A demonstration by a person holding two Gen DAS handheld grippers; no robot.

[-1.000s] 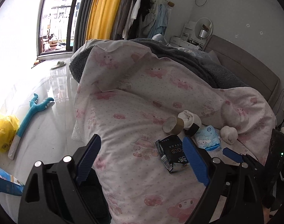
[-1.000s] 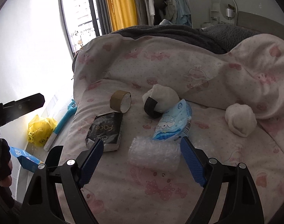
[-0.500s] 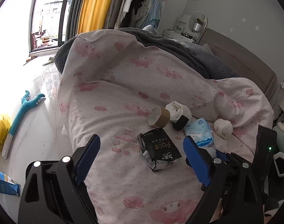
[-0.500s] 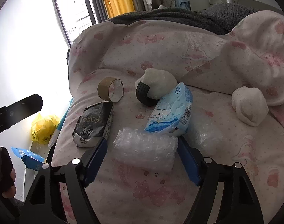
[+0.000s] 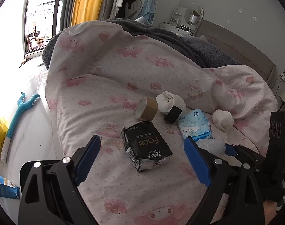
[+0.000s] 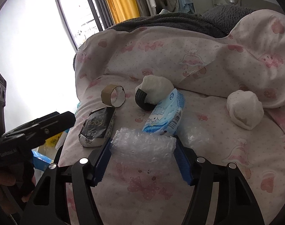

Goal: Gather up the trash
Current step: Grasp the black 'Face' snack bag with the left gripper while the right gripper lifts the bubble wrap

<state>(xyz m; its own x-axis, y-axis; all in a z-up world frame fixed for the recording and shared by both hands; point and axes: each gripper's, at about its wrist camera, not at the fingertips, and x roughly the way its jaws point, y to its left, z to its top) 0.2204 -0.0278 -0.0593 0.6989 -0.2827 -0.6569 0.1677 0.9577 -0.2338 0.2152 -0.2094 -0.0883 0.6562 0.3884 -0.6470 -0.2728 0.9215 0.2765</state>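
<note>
Right now I'm closing the right gripper (image 6: 142, 150) on the bubble wrap (image 6: 142, 144); its jaws are narrowing with the wad between them, the pads meeting both ends, since it's the nearest trash on the pink bedspread (image 6: 208, 93). I'm keeping the left gripper (image 5: 142, 153) wide open and empty, straddling the black packet (image 5: 146, 148) as my likely next pick. Clear, crumpled and springy, the wrap is lying just before the blue tissue pack (image 6: 166, 116).

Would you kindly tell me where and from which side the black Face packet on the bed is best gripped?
Grip the black Face packet across its two long sides, coming down from above at its near end. It lies flat, a soft oblong block lengthwise toward the left hand-held gripper, whose open jaws probably span it.
</note>
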